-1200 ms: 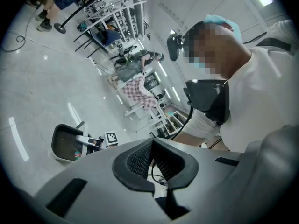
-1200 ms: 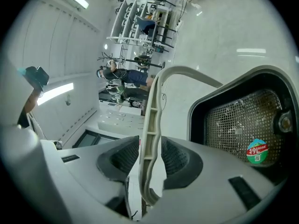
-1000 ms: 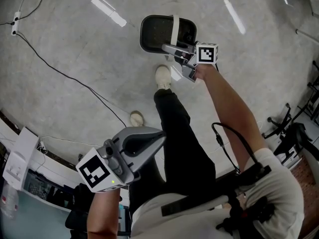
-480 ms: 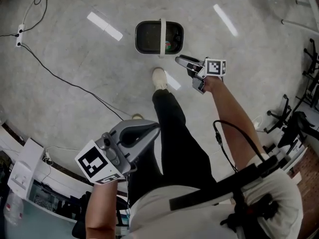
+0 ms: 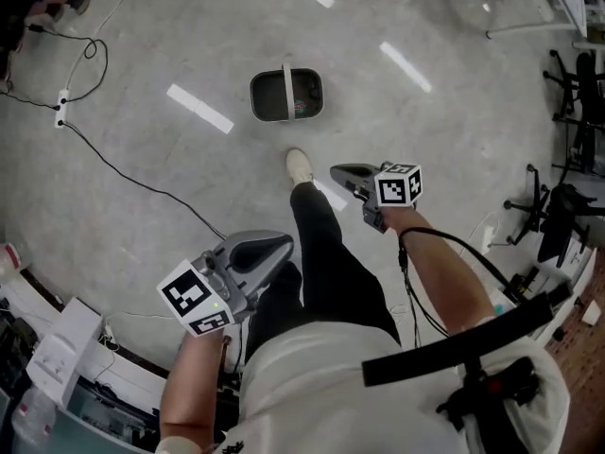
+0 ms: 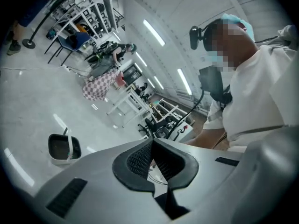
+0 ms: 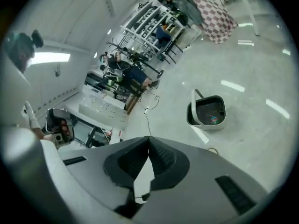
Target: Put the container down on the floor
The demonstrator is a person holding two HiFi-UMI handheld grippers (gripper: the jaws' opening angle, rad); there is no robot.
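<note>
The container (image 5: 286, 96) is a dark tub with a pale rim and a white upright handle. It stands alone on the grey floor ahead of the person's shoe (image 5: 299, 165). It also shows small in the left gripper view as the container (image 6: 64, 148), and in the right gripper view as the container (image 7: 208, 111) with some colourful bits inside. My right gripper (image 5: 336, 170) is raised well short of it, jaws shut with nothing between them (image 7: 148, 138). My left gripper (image 5: 286, 242) hangs by the person's left leg, shut and empty (image 6: 152, 141).
A black cable (image 5: 123, 173) runs across the floor from a power strip (image 5: 61, 102) at the left. Office chairs (image 5: 558, 216) stand at the right edge and a white device (image 5: 57, 348) at the lower left. Racks and tables line the room's far side (image 7: 149, 17).
The right gripper has let go of the container's handle, drawn back toward the person and shut. The container stays on the floor and looks smaller as the head view rises.
</note>
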